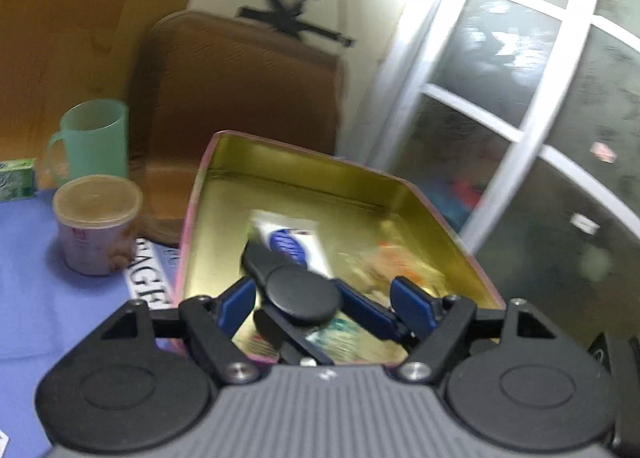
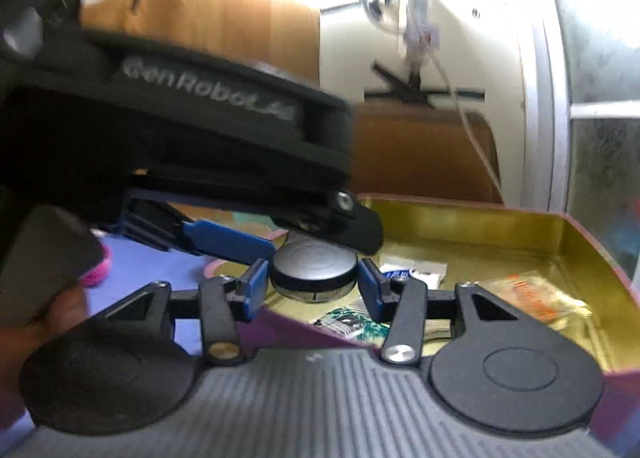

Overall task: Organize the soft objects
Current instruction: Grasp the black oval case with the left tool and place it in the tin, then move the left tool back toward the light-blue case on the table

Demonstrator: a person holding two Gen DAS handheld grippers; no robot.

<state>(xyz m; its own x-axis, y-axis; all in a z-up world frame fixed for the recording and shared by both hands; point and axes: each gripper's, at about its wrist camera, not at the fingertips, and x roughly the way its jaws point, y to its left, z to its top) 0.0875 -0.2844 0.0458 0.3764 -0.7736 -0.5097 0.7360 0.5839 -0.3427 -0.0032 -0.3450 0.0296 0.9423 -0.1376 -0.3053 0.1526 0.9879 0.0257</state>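
Tin [image 1: 280,161] with gold inside, on blue cloth [image 1: 40,278], white-blue sachet [image 1: 292,242] and orange packet [image 1: 404,266] lying flat in it. Right gripper [image 2: 312,280] clamped on round black disc [image 2: 314,264], just above tin's near left corner. Left gripper [image 1: 324,300] spread wide either side of same disc, pads clear of it, grasping nothing.

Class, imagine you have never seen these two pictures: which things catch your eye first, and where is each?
A round black compact sits between the right gripper pads, over the near edge of an open gold-lined tin. The left gripper reaches across it from the left. In the tin lies a white and blue sachet; left of it stand a green mug and a lidded tub.
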